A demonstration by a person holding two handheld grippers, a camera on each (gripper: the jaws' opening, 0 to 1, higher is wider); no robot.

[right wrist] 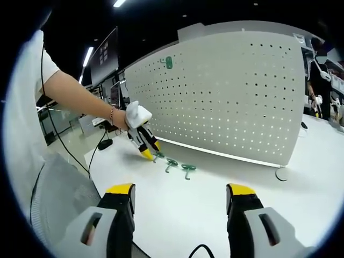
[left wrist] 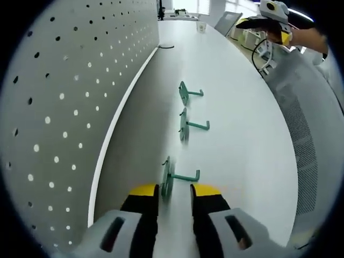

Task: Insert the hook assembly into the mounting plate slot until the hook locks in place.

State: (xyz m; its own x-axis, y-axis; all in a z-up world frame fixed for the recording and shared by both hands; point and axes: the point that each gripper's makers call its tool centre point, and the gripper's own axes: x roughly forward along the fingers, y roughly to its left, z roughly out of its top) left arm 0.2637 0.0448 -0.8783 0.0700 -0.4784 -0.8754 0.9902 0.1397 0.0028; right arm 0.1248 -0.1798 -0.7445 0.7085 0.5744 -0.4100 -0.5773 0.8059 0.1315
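While three green hooks lie in a row on the white bench (left wrist: 242, 134), a fourth green hook (right wrist: 168, 62) already hangs high on the perforated pegboard (right wrist: 231, 97), seen in the right gripper view. Count in the left gripper view: nearest hook (left wrist: 171, 178), middle hook (left wrist: 185, 126), far hook (left wrist: 185, 93), each a flat plate standing on edge with a bent arm pointing away from the pegboard (left wrist: 64, 107), all well apart from one another and near the board's base. Left hand-held gripper (left wrist: 174, 191): yellow-tipped jaws narrowed around the nearest hook's plate, one jaw on each side, close to or touching it; cannot tell if it is actually pinched, hook looks to be resting on the bench. Right gripper view shows that same left hand-held gripper (right wrist: 149, 152) held by a gloved hand (right wrist: 137, 115), tips down at the end of the hook row (right wrist: 174, 164). Right hand-held gripper (right wrist: 180, 196): jaws spread wide, nothing between them, raised above the bench edge and well apart from the hooks; it also shows at the top right of the left gripper view (left wrist: 271, 24). One small cup-like item (left wrist: 201, 27) at the far end of the bench, too small to identify. A second person (right wrist: 321, 80) stands at the far right beyond the pegboard.
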